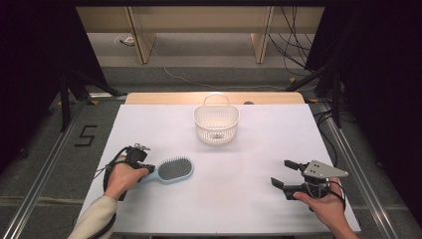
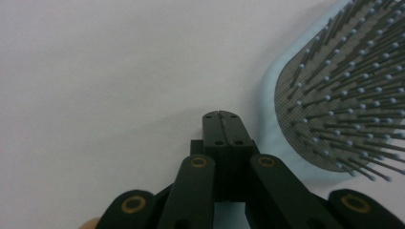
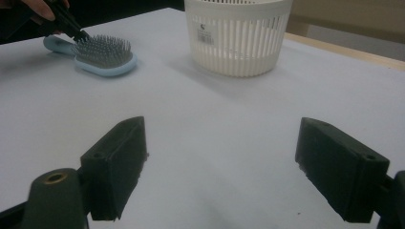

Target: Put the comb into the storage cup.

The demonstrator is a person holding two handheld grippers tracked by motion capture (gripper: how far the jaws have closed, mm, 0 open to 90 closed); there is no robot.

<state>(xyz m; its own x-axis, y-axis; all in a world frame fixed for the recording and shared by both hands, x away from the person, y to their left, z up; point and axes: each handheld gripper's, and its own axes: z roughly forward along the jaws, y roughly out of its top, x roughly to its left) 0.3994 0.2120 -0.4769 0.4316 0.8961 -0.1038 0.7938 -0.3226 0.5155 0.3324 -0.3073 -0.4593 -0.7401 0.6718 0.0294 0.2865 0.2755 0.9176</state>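
- Two grippers sit nearest the person on the white table [image 1: 239, 199], one in each hand, well apart from each other.
- At the near right, the right hand [image 1: 326, 206] holds the right gripper [image 1: 284, 173] with its jaws spread wide and nothing between them; in the right gripper view only bare tabletop lies between the two black pads [image 3: 117, 167].
- At the near left, the left hand [image 1: 122, 179], in a pale sleeve [image 1: 97, 219], holds the left gripper [image 1: 147, 169] at the handle end of a light blue hairbrush [image 1: 171, 170].
- In the left gripper view the jaws are pressed together, tip to tip, and the left gripper [image 2: 222, 119] lies just beside the brush head [image 2: 334, 95]; whether the handle is caught between them cannot be told, since the closed tips show nothing clamped in that view.
- The hairbrush lies flat, bristles up, on the left part of the table, its head pointing toward the middle.
- Farther back, near the middle of the far edge, stands a white slotted basket [image 1: 216, 130], upright, with its handle raised, well apart from the brush and from both grippers.
- Beyond the table lie a grey floor [image 1: 209, 74] with loose cables and pale wooden furniture legs [image 1: 142, 35].
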